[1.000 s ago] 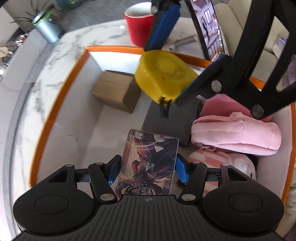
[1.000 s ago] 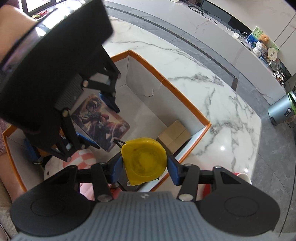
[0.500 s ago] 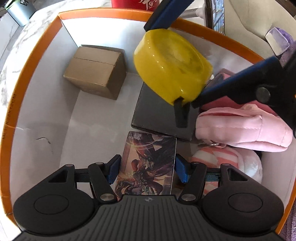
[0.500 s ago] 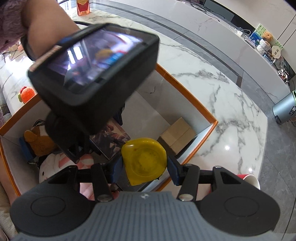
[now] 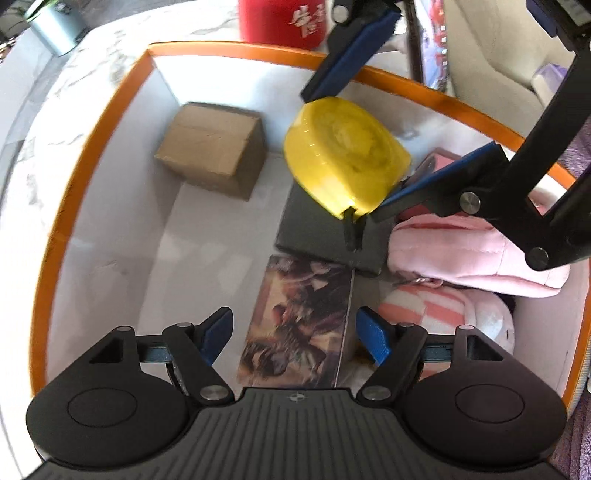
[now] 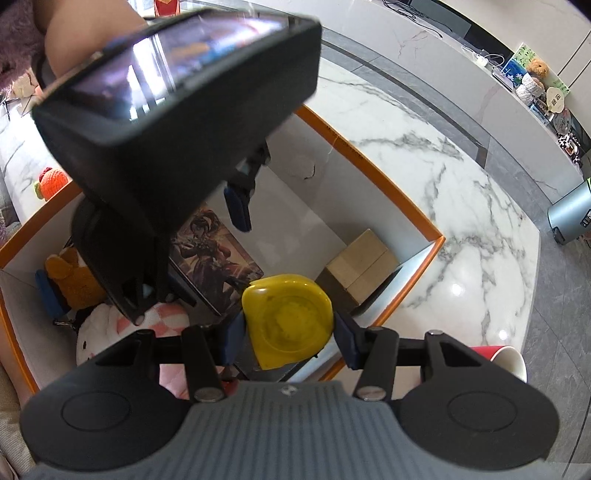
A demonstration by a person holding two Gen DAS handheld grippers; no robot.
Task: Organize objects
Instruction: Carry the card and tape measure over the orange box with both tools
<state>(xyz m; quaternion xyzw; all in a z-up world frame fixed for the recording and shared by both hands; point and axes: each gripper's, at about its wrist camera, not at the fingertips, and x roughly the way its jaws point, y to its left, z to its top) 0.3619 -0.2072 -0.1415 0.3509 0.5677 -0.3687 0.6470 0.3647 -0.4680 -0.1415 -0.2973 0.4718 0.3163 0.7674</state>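
While the orange-rimmed box (image 5: pixel 92 155) on the marble bench (image 6: pixel 443 206) already holds a cardboard carton (image 5: pixel 214 147), a dark flat case (image 5: pixel 317 236), a pink pouch (image 5: pixel 461 254) and a striped plush toy (image 5: pixel 436 314), the illustrated card box (image 5: pixel 303 325) now lies on its floor between the left tongs (image 5: pixel 293 334) — their jaws are opening, pads clear of it. The right tongs (image 6: pixel 288 332) grip the yellow tape measure (image 6: pixel 290 321) above the box — by my reading the next item to place, with the red cup (image 5: pixel 280 18) outside perhaps left.
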